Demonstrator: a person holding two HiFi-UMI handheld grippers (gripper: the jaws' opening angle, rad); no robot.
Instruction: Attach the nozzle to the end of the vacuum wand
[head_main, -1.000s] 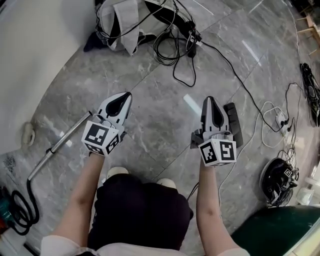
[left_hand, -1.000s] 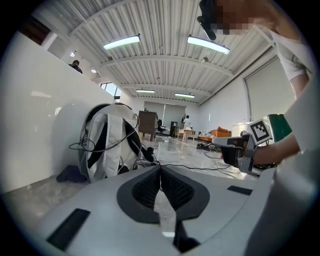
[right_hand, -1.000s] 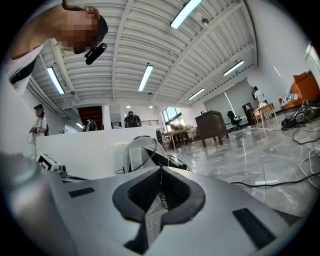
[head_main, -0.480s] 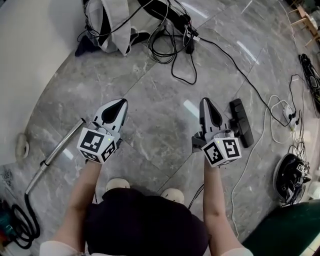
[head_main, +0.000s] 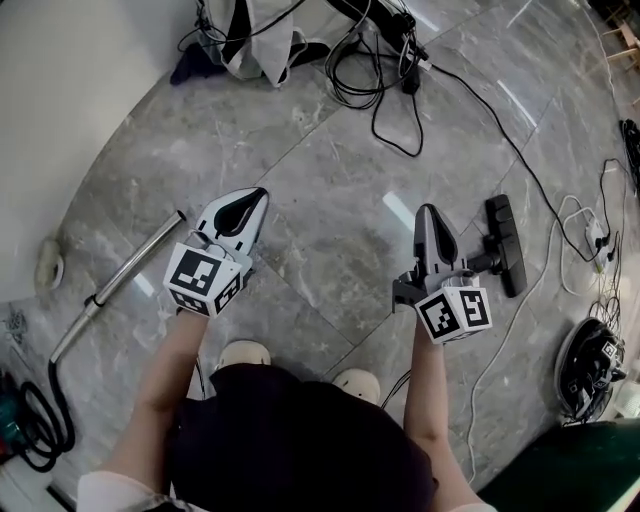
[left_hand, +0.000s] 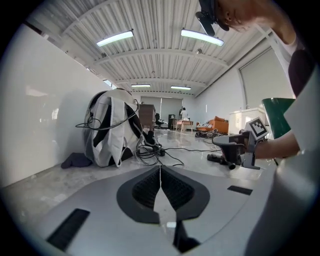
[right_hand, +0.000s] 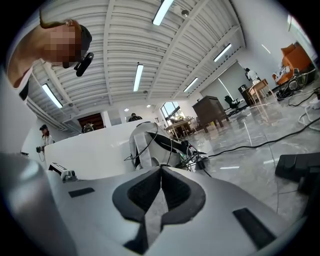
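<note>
The silver vacuum wand lies on the grey marble floor at the left, its black hose curling off at the lower left. The black floor nozzle lies on the floor at the right. My left gripper is shut and empty, just right of the wand's free end. My right gripper is shut and empty too, a little left of the nozzle. The left gripper view shows the shut jaws, the right gripper and the nozzle beyond. In the right gripper view the nozzle sits at the right edge.
A white-and-black bundle with tangled black cables lies at the top by the white wall. Thin cables cross the floor to a plug at the right. A black round device sits lower right. The person's shoes stand below the grippers.
Both grippers have sunk toward the floor, still shut. The head camera has shifted, so more of the nozzle shows to the right of the right gripper.
</note>
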